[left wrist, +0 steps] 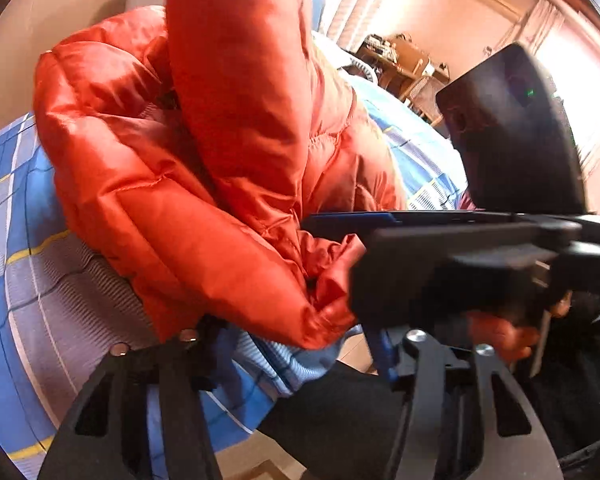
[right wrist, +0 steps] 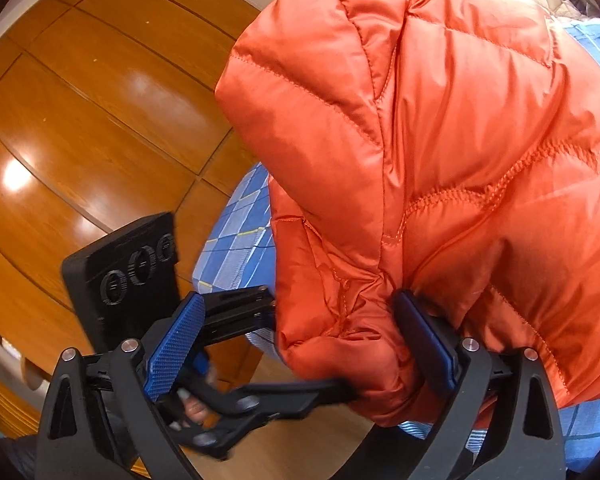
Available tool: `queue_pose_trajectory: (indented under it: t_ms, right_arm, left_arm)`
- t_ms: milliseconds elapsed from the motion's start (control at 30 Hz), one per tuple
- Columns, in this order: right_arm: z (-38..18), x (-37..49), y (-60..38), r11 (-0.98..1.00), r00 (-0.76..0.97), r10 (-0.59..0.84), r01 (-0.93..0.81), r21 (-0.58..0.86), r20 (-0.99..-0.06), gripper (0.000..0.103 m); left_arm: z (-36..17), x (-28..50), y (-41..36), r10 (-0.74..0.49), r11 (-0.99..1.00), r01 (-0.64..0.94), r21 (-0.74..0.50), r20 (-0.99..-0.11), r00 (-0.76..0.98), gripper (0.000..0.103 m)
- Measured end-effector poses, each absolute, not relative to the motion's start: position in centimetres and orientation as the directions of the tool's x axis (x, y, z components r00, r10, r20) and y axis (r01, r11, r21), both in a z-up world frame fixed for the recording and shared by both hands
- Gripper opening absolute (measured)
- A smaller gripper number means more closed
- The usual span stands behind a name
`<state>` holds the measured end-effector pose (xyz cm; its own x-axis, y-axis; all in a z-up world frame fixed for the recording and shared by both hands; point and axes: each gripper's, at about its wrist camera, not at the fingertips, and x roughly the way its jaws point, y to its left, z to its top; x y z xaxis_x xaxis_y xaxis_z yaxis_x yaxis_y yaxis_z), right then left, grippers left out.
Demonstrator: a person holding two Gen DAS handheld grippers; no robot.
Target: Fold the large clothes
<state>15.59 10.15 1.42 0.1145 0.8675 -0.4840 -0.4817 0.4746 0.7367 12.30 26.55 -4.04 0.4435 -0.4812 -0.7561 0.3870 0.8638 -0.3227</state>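
orange puffer jacket [right wrist: 440, 140] on blue checked bedspread [left wrist: 16, 200], no readable labels; left gripper [left wrist: 284, 332] pinching hem, right gripper [right wrist: 300, 340] spread.

Daylight blows out window [left wrist: 576, 76]; wardrobe [right wrist: 100, 112] glare; fisheye edges dark, slight blur.

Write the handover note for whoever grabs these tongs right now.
Left tongs: closed on a bunched edge of the orange puffer jacket.
Right tongs: open wide; a jacket fold sits between them and touches only one pad.
Jacket: heaped at the edge of the blue checked bed, with one part raised.
Done: no neat fold visible yet.
Left: probably regrip with the right, spread the jacket flat, then fold.
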Motion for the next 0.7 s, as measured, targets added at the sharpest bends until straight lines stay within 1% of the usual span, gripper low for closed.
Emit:
queue_pose_trajectory:
  t_ms: [67, 167, 233, 400, 567, 633, 700]
  right_arm:
    - [1.3, 15.6, 10.1, 0.474, 0.111, 0.868, -0.478, 0.739, -0.485, 0.095]
    - [1.4, 15.4, 9.5, 0.469, 0.104, 0.871, -0.469, 0.749, -0.480, 0.095]
    - [2.0, 15.2, 9.3, 0.493, 0.124, 0.857, -0.478, 0.727, -0.500, 0.095]
    - [3.1, 14.3, 9.1, 0.614, 0.229, 0.770, -0.522, 0.592, -0.596, 0.095]
    - [1.6, 14.5, 9.8, 0.681, 0.236, 0.700, -0.503, 0.532, -0.674, 0.094]
    - [0.9, 14.3, 10.8, 0.695, 0.231, 0.675, -0.518, 0.499, -0.700, 0.094]
    - [0.1, 14.2, 11.7, 0.705, 0.234, 0.655, -0.529, 0.471, -0.718, 0.094]
  left_arm:
    - [-4.4, 12.7, 26.1, -0.459, 0.870, 0.397, -0.294, -0.776, 0.433, 0.027]
    - [-5.2, 12.9, 26.1, -0.430, 0.874, 0.419, -0.246, -0.794, 0.430, 0.015]
    - [-5.6, 13.2, 26.4, -0.423, 0.877, 0.416, -0.241, -0.799, 0.428, 0.013]
    - [-6.9, 13.4, 27.3, -0.418, 0.881, 0.401, -0.251, -0.811, 0.409, 0.013]
    - [-8.7, 13.8, 27.3, -0.421, 0.881, 0.391, -0.266, -0.817, 0.393, 0.012]
    - [-9.8, 14.1, 27.5, -0.424, 0.884, 0.373, -0.281, -0.818, 0.388, 0.012]
    - [-10.5, 14.4, 27.2, -0.418, 0.886, 0.375, -0.272, -0.820, 0.392, 0.012]
